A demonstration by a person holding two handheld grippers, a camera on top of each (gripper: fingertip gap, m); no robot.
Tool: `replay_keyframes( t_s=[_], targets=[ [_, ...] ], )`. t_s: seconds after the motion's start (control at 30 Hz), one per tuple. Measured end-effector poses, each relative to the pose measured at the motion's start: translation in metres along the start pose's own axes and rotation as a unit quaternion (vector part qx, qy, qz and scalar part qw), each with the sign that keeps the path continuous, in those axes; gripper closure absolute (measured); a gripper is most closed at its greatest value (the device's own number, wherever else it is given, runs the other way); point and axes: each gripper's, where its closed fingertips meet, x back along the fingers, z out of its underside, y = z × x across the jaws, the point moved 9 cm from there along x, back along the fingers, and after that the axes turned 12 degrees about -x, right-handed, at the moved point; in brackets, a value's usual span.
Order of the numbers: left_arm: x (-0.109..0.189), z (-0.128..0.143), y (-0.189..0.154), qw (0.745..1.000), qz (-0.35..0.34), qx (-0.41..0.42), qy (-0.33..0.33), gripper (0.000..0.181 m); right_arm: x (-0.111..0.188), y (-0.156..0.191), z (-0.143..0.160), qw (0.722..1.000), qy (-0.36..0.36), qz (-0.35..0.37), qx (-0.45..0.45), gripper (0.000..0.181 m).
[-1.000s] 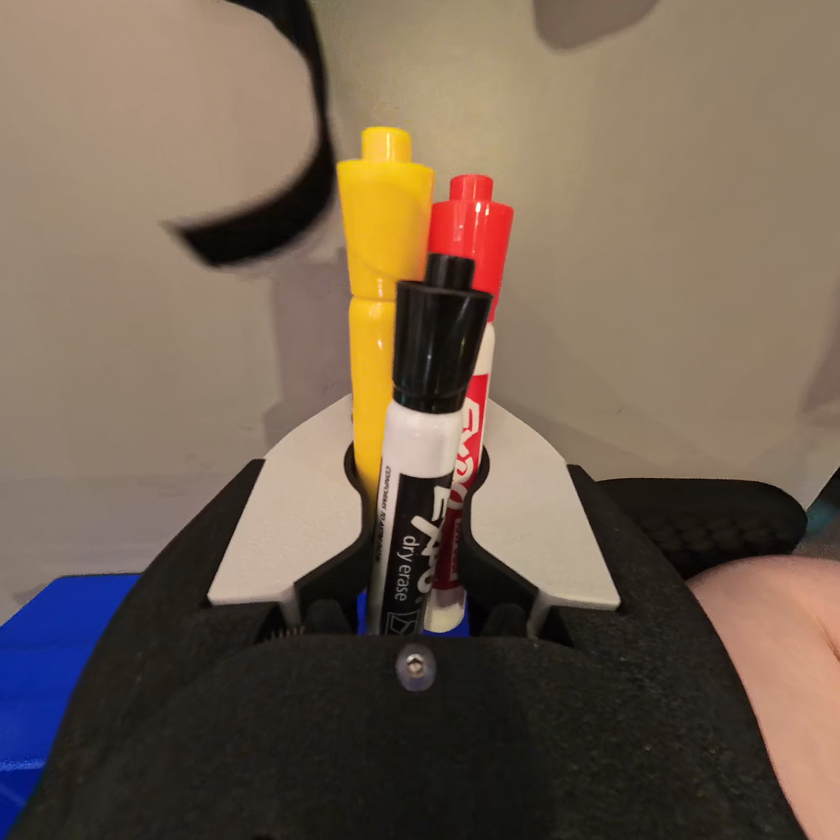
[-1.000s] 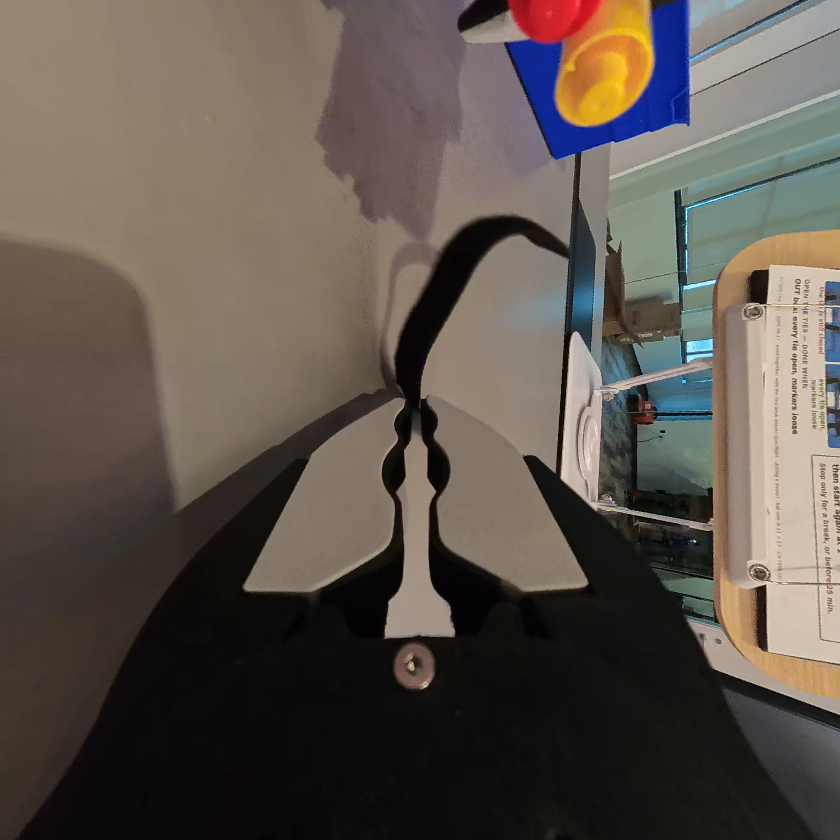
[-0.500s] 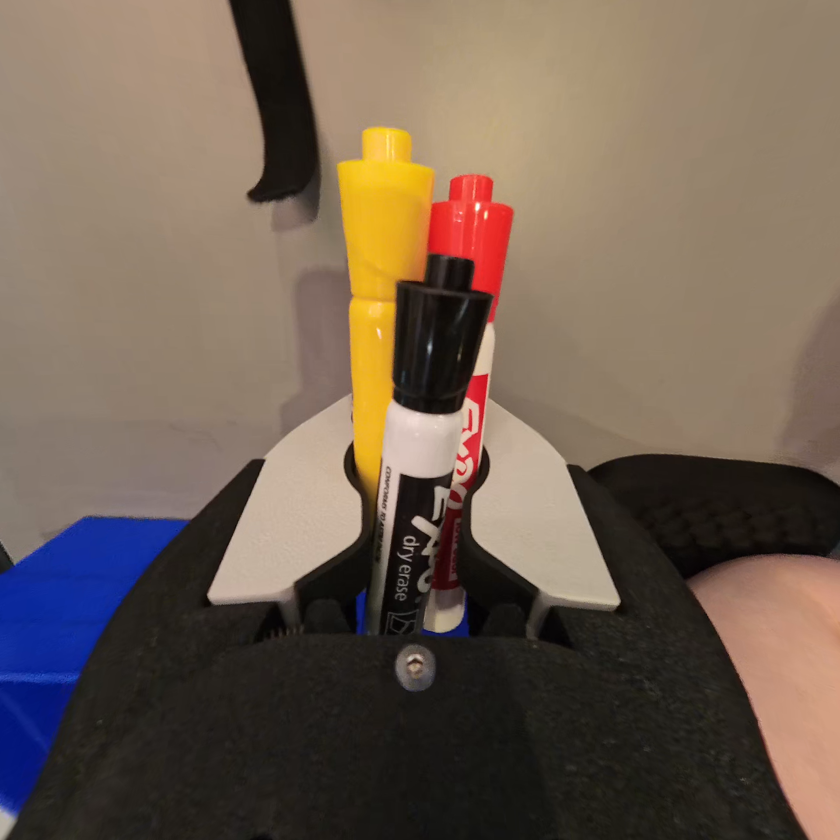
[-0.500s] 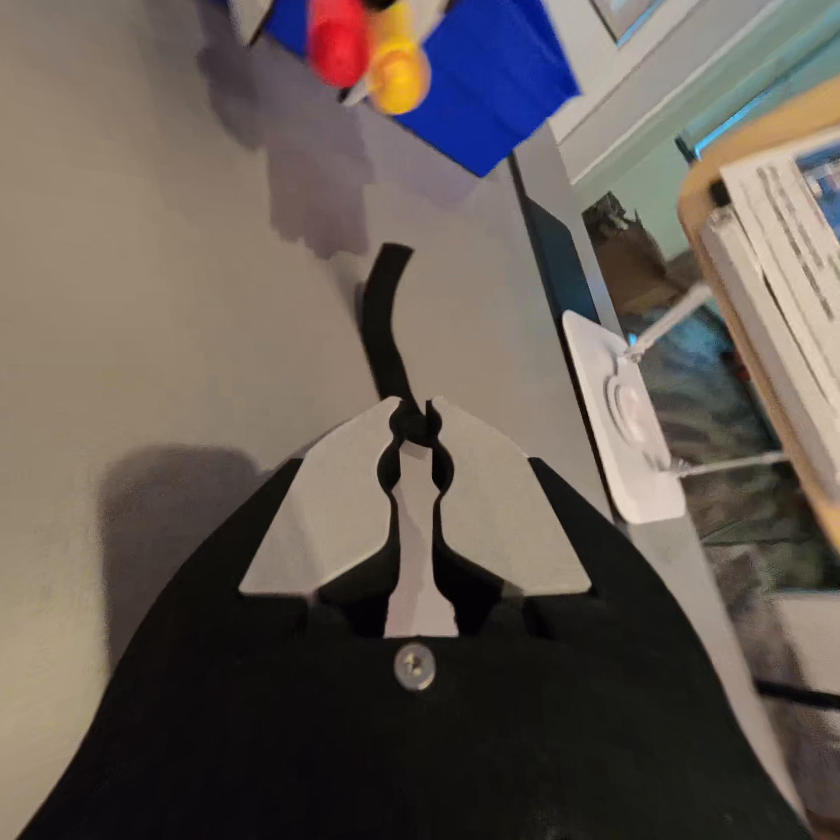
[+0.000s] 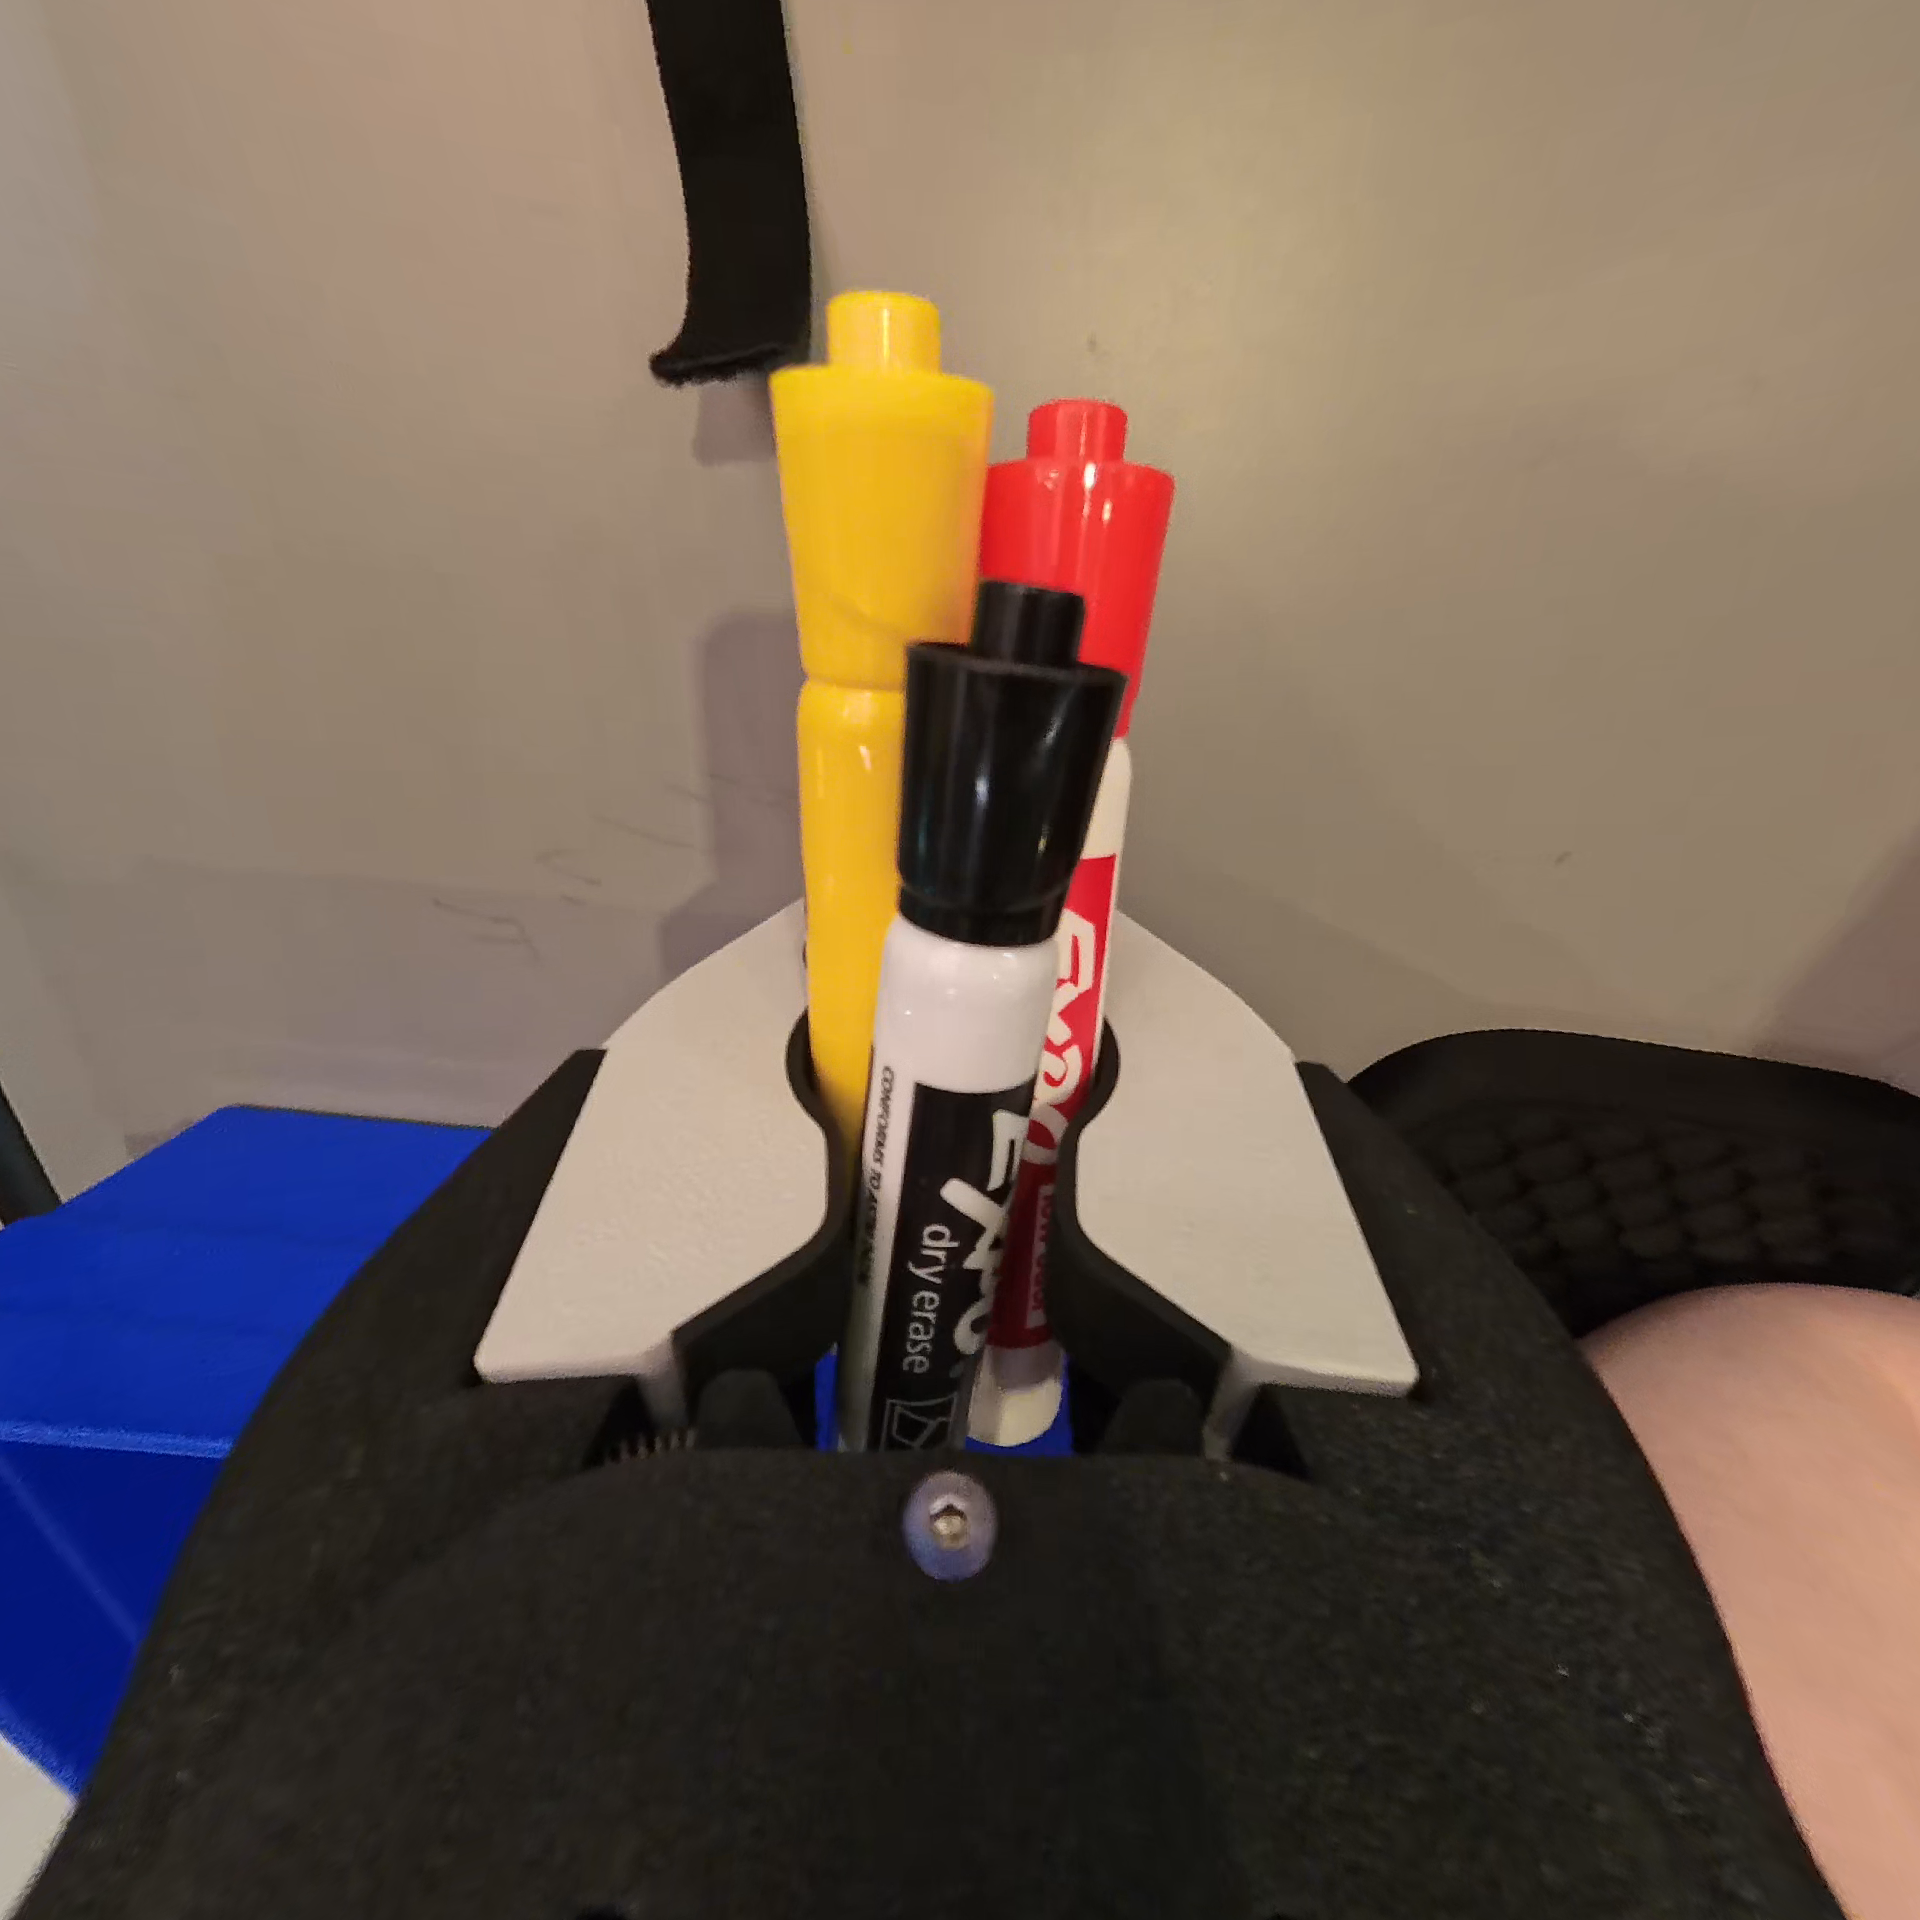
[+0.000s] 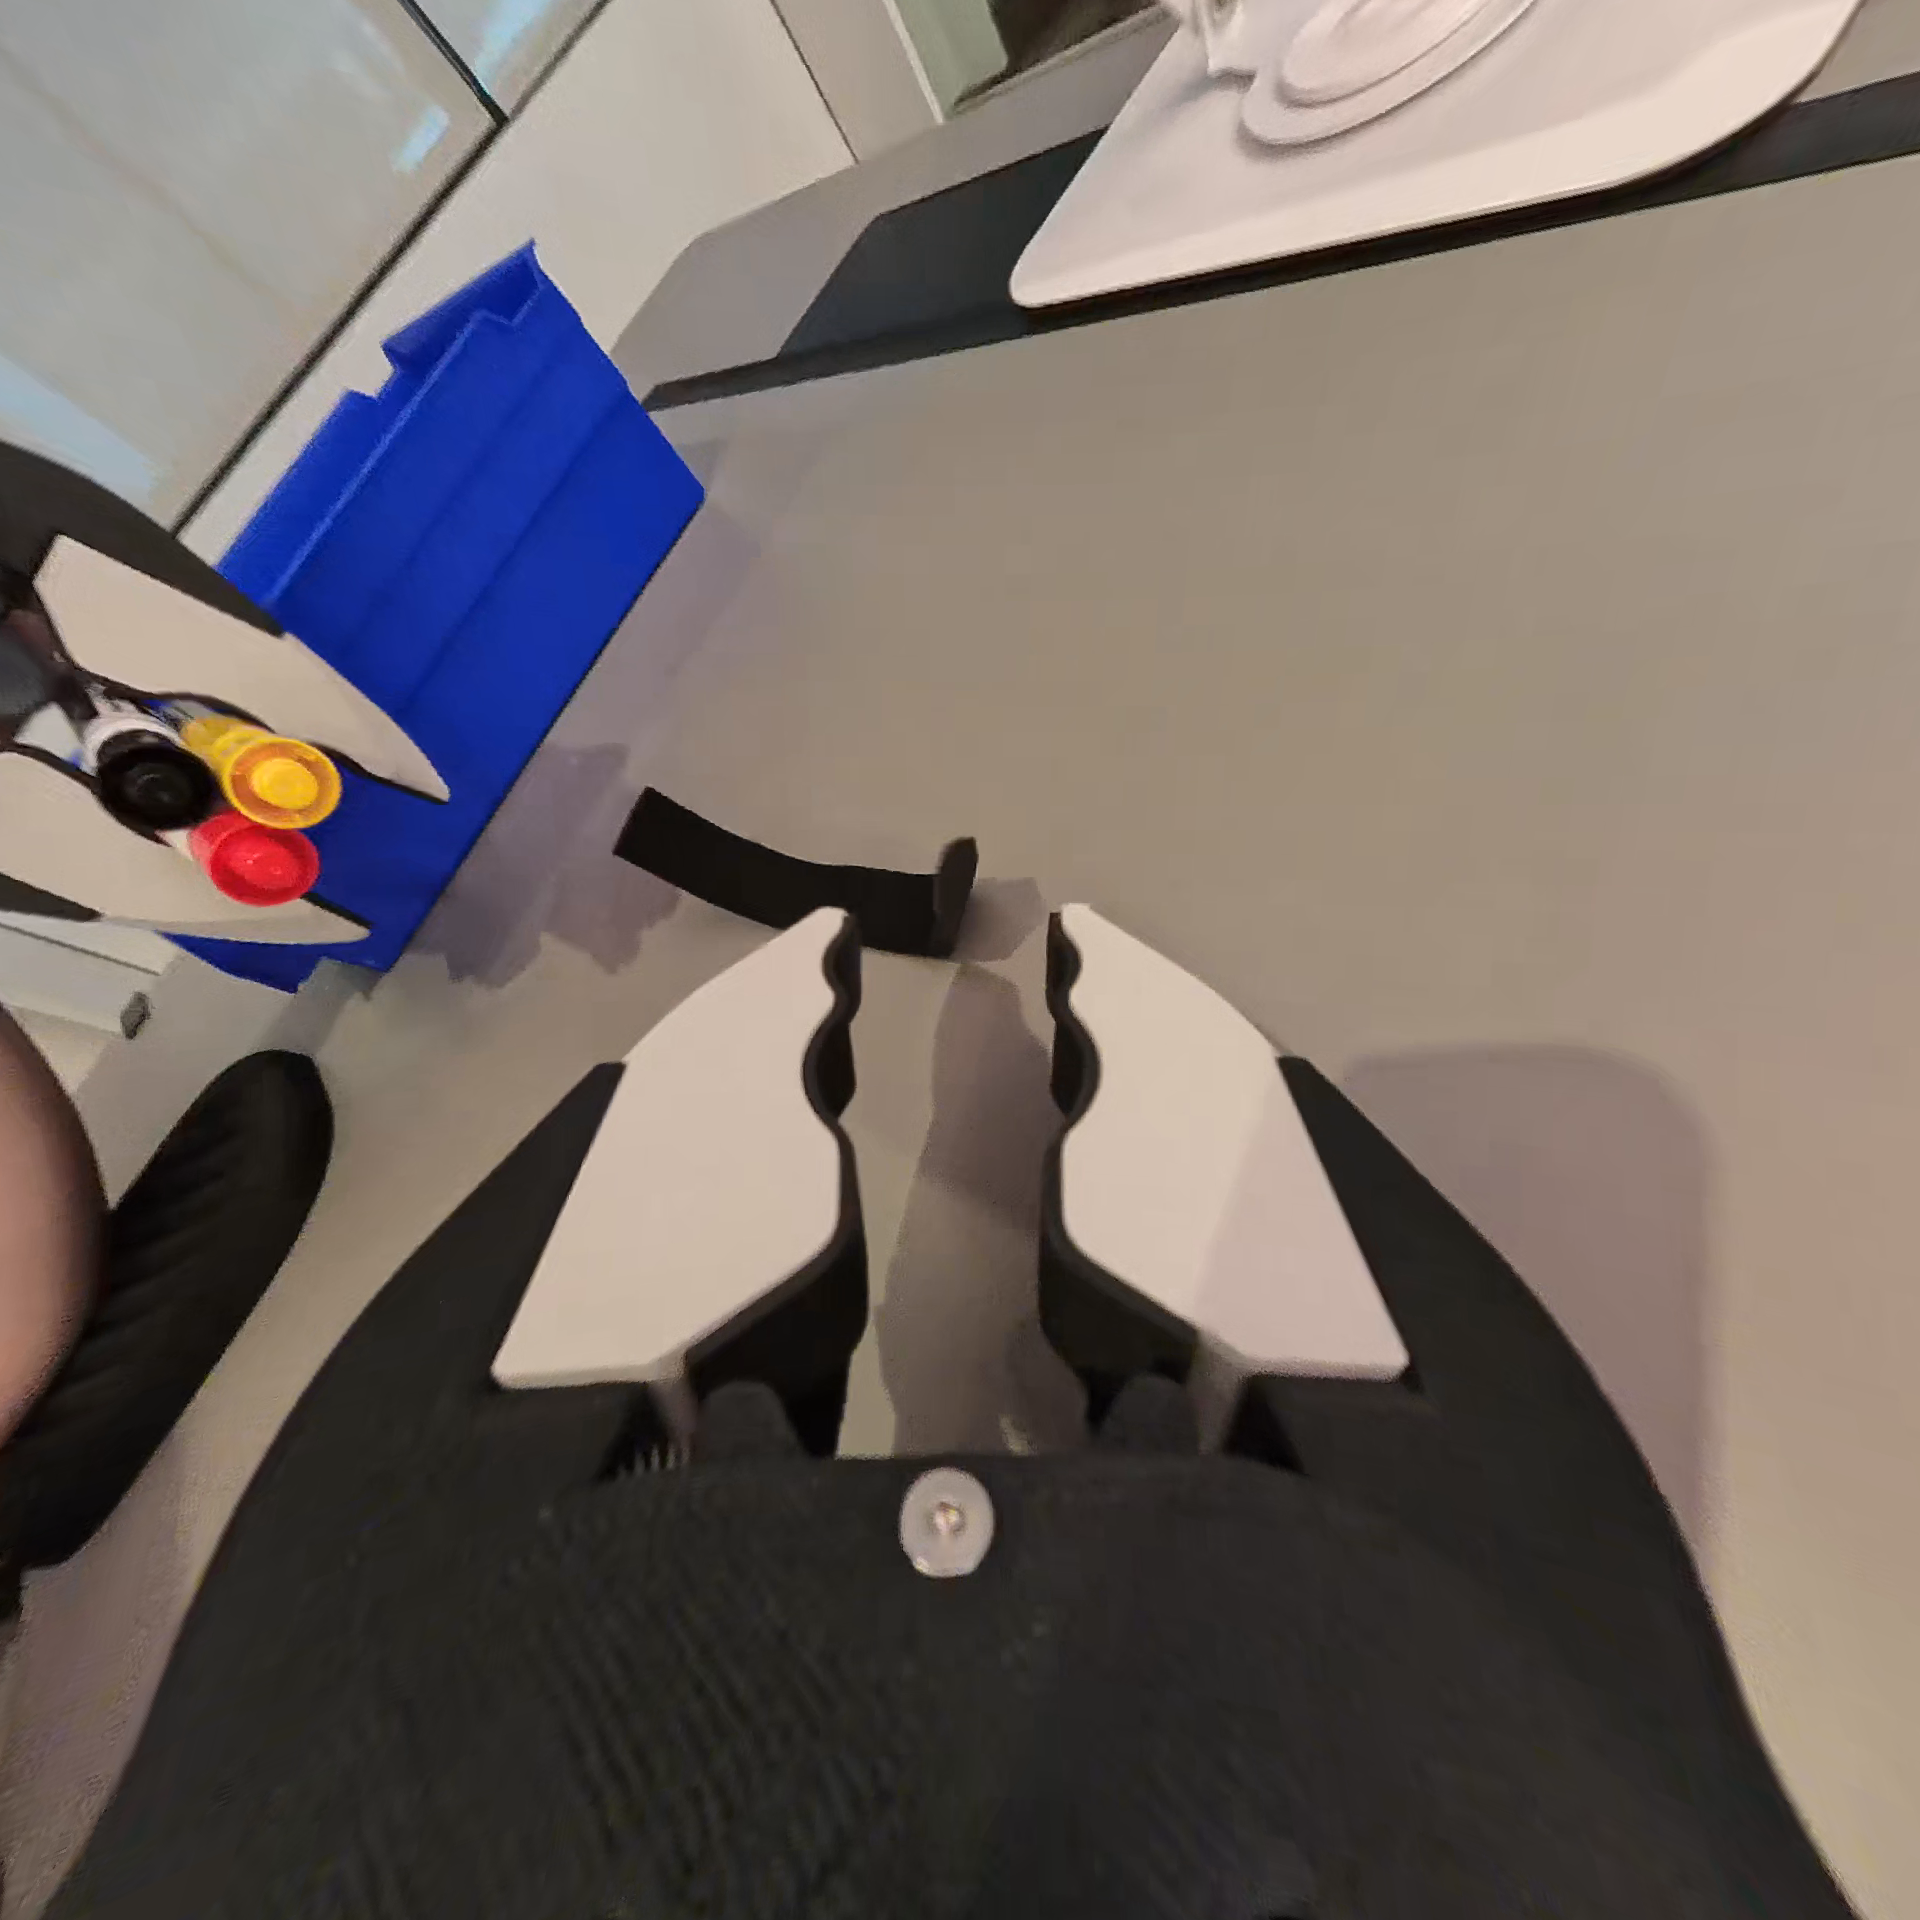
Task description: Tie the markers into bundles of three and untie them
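My left gripper [image 5: 966, 935] is shut on three markers held upright side by side: a yellow one [image 5: 873, 582], a red one [image 5: 1081, 582] and a black one [image 5: 987, 831]. They carry no tie. The black strap [image 6: 790, 883] lies flat on the grey table [image 6: 1351, 623], just ahead of my right gripper [image 6: 951, 935]. The right gripper is open and empty, with its tips close to the strap's near end. In the left wrist view the strap [image 5: 738, 187] lies beyond the marker caps. The right wrist view shows the left gripper [image 6: 395, 857] with the markers at the far left.
A blue bin [image 6: 447, 582] stands on the table behind the left gripper, and also shows in the left wrist view [image 5: 156, 1299]. A white flat base [image 6: 1403, 135] sits at the table's far edge. A black-gloved hand [image 5: 1662, 1164] is at the right of the left gripper. Spacing between my two grippers at the tips: around 20 cm.
My right gripper has opened and let go of the strap, which now lies on the table. The right view has swung round. The left gripper still holds the three markers.
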Motion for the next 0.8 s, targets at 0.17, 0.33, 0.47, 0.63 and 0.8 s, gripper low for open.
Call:
replay_keyframes(
  t_s=[0.17, 0.33, 0.47, 0.63, 0.8],
  targets=[
    [-0.002, -0.004, -0.001, 1.0, 0.007, -0.006, -0.003, 0.139, -0.018, 0.005, 0.002, 0.999, 0.019, 0.023, 0.022, 0.155],
    [-0.005, -0.005, 0.0, 1.0, 0.014, -0.011, -0.004, 0.139, -0.03, 0.006, -0.002, 0.995, 0.061, 0.029, 0.071, 0.178],
    [-0.01, -0.007, -0.001, 0.999, 0.04, -0.02, -0.016, 0.139, -0.025, 0.023, -0.018, 0.986, 0.051, -0.07, 0.144, 0.178],
    [-0.016, -0.012, 0.001, 0.998, 0.053, -0.022, -0.024, 0.139, -0.01, 0.067, -0.039, 0.924, -0.027, -0.132, 0.358, 0.178],
    [-0.025, -0.012, 0.004, 0.998, 0.065, -0.013, -0.012, 0.139, -0.02, 0.103, -0.02, 0.836, -0.059, -0.144, 0.525, 0.178]
  ],
)
